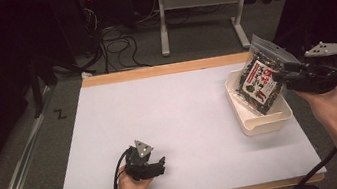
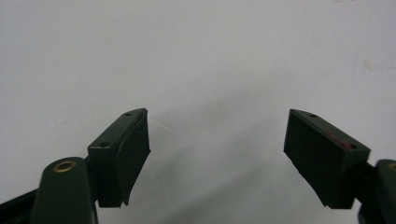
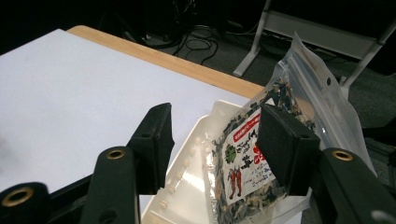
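Observation:
A clear bag of dark dried mix with a red and white label (image 1: 261, 80) stands upright in a cream plastic tray (image 1: 267, 122) at the table's right side. My right gripper (image 1: 284, 77) is right beside the bag, open. In the right gripper view the bag (image 3: 243, 163) rises from the tray (image 3: 187, 186) partly behind the right jaw, and my right gripper (image 3: 217, 116) has its jaws wide apart, not pressed on it. My left gripper (image 1: 160, 164) rests low near the front edge, open. Between the jaws of my left gripper (image 2: 215, 114) lies bare white table.
The white table (image 1: 158, 106) has a wooden rim at back and front. Beyond it on the floor lie cables (image 1: 119, 46) and the legs of a metal desk frame (image 1: 195, 14). A cable trails from each gripper.

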